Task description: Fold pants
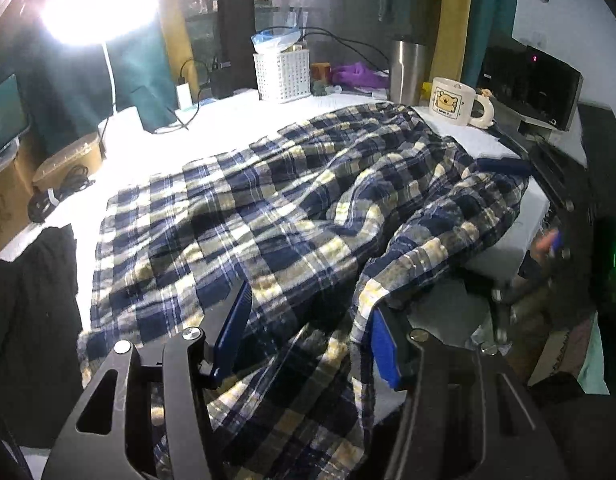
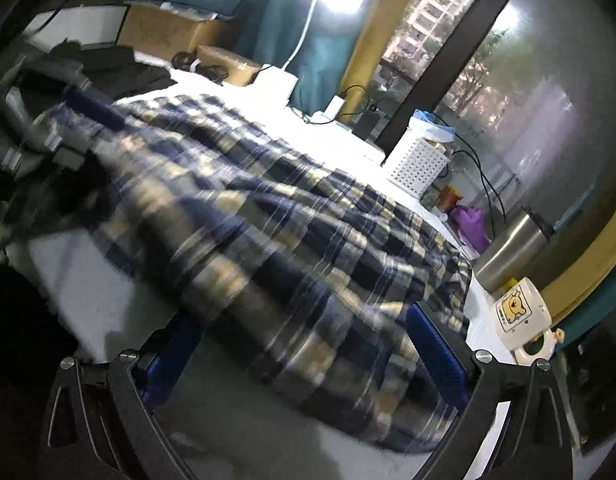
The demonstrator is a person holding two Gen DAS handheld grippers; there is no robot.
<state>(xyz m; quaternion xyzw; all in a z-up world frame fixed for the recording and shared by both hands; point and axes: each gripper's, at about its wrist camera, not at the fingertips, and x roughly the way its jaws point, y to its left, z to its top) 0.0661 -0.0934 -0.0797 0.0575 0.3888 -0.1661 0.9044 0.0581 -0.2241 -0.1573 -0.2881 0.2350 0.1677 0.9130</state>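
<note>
Plaid pants (image 1: 291,208) are bunching between the left gripper (image 1: 308,332) jaws, grip unclear; right gripper (image 2: 303,356), spread wide, is needing an edge.

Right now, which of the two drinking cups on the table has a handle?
The white mug with the bear picture; the steel tumbler beside it is plain, taller and handleless.

One pair of plaid pants (image 1: 243,216) is seen spread on one white table (image 1: 235,120). Two claws are counted: the left claw (image 1: 303,332) and the right claw (image 2: 303,356). One lit lamp (image 1: 99,12), one white basket (image 1: 283,74), one steel tumbler (image 1: 408,68), one printed mug (image 1: 454,102) and one purple cloth (image 1: 354,74) are counted. Two cardboard boxes (image 2: 175,30) are made out beyond the table's far end.
</note>
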